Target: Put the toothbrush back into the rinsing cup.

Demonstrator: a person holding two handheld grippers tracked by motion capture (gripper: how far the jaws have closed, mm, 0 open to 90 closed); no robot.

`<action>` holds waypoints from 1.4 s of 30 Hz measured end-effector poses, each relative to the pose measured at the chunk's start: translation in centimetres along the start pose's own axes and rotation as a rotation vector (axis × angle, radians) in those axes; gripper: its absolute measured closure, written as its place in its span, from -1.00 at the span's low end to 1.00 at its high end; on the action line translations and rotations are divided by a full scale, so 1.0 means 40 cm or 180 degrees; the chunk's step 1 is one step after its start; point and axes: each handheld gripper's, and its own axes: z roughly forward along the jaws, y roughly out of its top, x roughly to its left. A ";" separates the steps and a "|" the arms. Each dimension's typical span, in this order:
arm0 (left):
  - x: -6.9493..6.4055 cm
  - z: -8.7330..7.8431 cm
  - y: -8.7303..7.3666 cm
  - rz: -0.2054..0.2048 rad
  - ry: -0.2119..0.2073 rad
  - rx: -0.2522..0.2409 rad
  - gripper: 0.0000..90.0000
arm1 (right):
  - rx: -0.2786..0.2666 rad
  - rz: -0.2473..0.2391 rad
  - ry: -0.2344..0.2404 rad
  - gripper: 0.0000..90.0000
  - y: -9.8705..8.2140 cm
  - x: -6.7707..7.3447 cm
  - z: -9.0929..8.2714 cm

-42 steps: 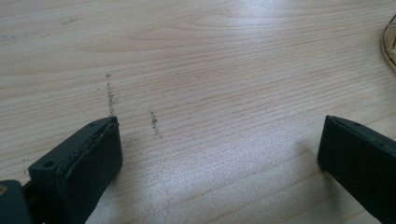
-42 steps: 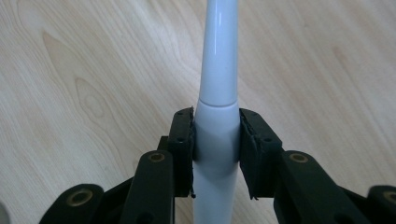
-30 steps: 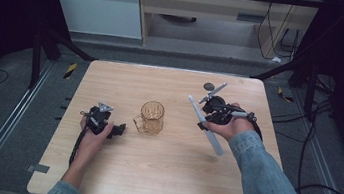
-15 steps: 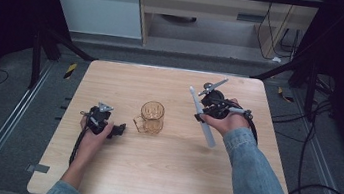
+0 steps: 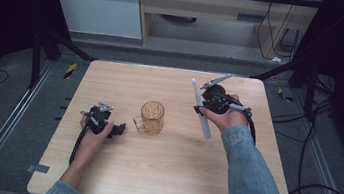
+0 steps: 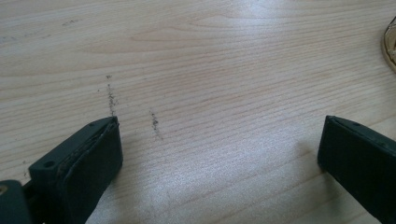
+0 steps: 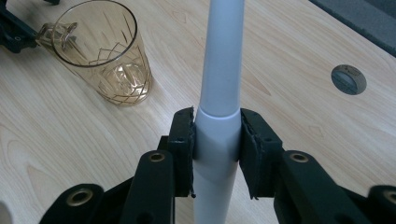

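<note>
Right hand-held gripper (image 7: 215, 140) pinching white stick (image 7: 219, 84), swinging it nearer, right of mug (image 5: 151, 117); likely heading for mug. Left hand-held gripper (image 5: 114, 131) resting spread on counter (image 5: 164, 176), left of mug.

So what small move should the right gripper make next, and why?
Probably carry the long white plastic stick toward the amber cut-glass mug and tip its end over the rim. The right gripper already clamps the stick; the mug stands upright and apart, and the left gripper rests open nearby.
</note>
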 end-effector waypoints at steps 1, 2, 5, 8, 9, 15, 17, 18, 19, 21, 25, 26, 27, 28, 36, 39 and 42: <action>0.000 0.000 0.000 0.0003 -0.0002 0.0002 -1.00 | -0.0008 -0.0005 -0.0005 0.50 0.001 0.002 0.001; 0.000 0.000 0.000 0.0001 0.0000 0.0001 -1.00 | -0.0014 -0.0019 -0.0013 0.50 0.001 0.003 0.002; 0.000 0.000 0.000 0.0000 0.0001 0.0000 -1.00 | -0.0041 -0.0013 -0.0010 0.50 0.004 0.008 0.005; 0.001 0.001 0.001 -0.0001 0.0001 -0.0005 -1.00 | -0.0055 -0.0017 -0.0007 0.50 0.008 0.010 0.006; 0.001 0.001 0.001 -0.0002 0.0002 -0.0006 -1.00 | -0.0060 -0.0028 -0.0004 0.50 0.012 0.013 0.009; 0.001 0.002 0.001 -0.0001 0.0002 -0.0006 -1.00 | -0.0084 -0.0021 0.0004 0.50 0.019 0.018 0.015; 0.001 0.002 0.001 -0.0002 0.0001 -0.0006 -1.00 | -0.0098 -0.0022 0.0007 0.50 0.020 0.019 0.014; 0.001 0.002 0.001 -0.0002 0.0001 -0.0007 -1.00 | -0.0113 -0.0009 0.0008 0.50 0.022 0.019 0.014; 0.001 0.002 0.001 -0.0002 0.0001 -0.0008 -1.00 | -0.0127 -0.0004 0.0000 0.50 0.024 0.021 0.013; 0.001 0.002 0.001 -0.0002 0.0000 -0.0007 -1.00 | -0.0147 -0.0004 0.0000 0.50 0.026 0.023 0.013; 0.001 0.002 0.001 -0.0002 -0.0001 -0.0007 -1.00 | -0.0171 -0.0011 0.0000 0.50 0.031 0.025 0.015; 0.001 0.002 0.001 -0.0002 -0.0001 -0.0007 -1.00 | -0.0171 -0.0011 0.0000 0.50 0.031 0.025 0.015; 0.002 0.002 0.001 -0.0001 -0.0001 -0.0007 -1.00 | -0.0174 -0.0018 0.0000 0.50 0.032 0.026 0.016; 0.002 0.002 0.001 -0.0001 -0.0001 -0.0007 -1.00 | -0.0171 -0.0013 0.0001 0.50 0.034 0.029 0.018; 0.002 0.002 0.002 0.0001 -0.0003 -0.0007 -1.00 | -0.0221 -0.0039 -0.0002 0.50 0.042 0.038 0.019; 0.002 0.002 0.002 0.0000 -0.0004 -0.0007 -1.00 | -0.0252 -0.0030 -0.0011 0.50 0.047 0.043 0.017; 0.002 0.002 0.002 0.0001 -0.0004 -0.0006 -1.00 | -0.0274 -0.0054 -0.0017 0.50 0.051 0.045 0.016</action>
